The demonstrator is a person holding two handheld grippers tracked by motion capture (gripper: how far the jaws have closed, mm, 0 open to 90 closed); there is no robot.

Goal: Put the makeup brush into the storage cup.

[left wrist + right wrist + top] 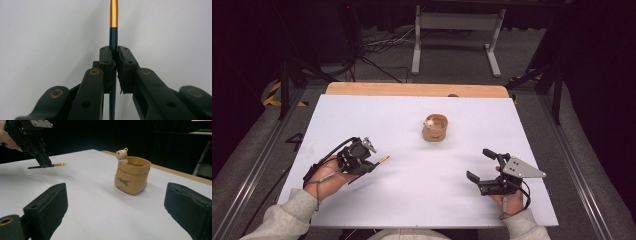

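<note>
Pinching a dark pen (382, 160) with a gold tip, the left tool (373, 165) is hovering low over the white desk (412, 200) at its left. Farther back at centre, a tan sack-shaped pot (435, 128) lettered "Best" is carrying a small bear figure (121, 154). The right tool (479, 167) is resting with jaws spread wide.

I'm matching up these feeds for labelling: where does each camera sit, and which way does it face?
High view: above the person's side, looking down on the white table; forearms and both grippers show.
Left gripper view: on the left gripper, looking along shut jaws clamping a dark gold-tipped pencil.
Right gripper view: on the right gripper, jaws open, facing the tan bag-shaped pot with a bear.
Shared: pencil, pot.
</note>
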